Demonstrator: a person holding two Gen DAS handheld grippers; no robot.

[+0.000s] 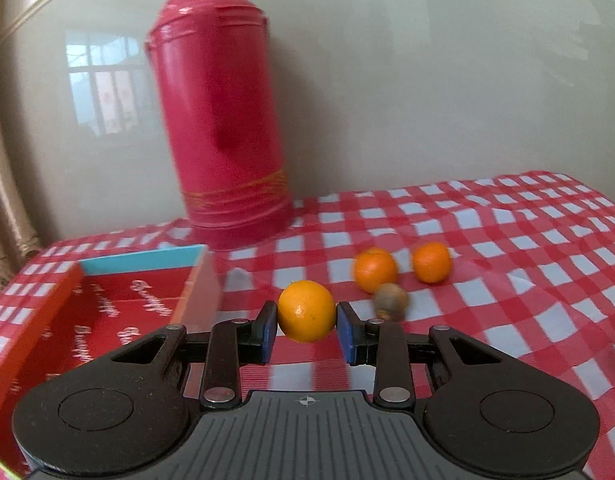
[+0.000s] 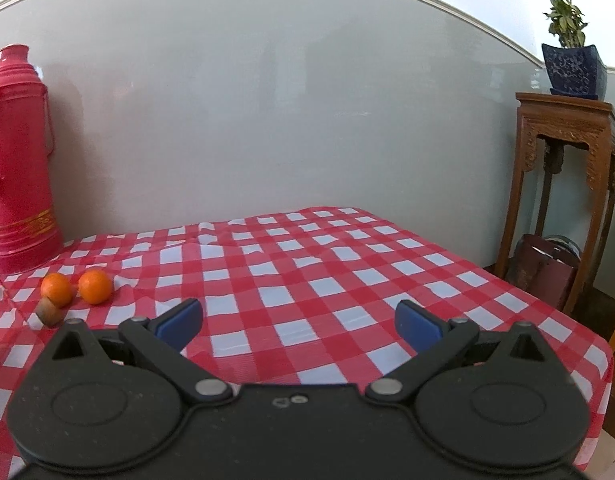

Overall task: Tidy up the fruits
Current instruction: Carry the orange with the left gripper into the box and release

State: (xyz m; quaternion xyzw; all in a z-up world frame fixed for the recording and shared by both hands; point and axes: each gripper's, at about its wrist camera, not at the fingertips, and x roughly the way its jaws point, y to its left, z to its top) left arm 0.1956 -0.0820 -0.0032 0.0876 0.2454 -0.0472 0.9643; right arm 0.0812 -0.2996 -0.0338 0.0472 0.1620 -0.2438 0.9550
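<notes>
The left gripper (image 1: 306,330) has an orange (image 1: 306,310) pinched between its blue pads (image 1: 269,330), lifted off the checked cloth (image 1: 507,264) and just right of the open red box (image 1: 59,320). Honestly the grip worries me: the pads only touch the fruit's sides, so a quick swing could roll it out, or it clips the box wall (image 1: 201,284) going in. Two more oranges (image 1: 375,269) and a brown kiwi-looking thing (image 1: 391,301) sit further back. The right gripper (image 2: 298,324) hangs wide open over bare cloth, holding nothing. The thermos (image 1: 219,108) is near enough to get bumped too.
</notes>
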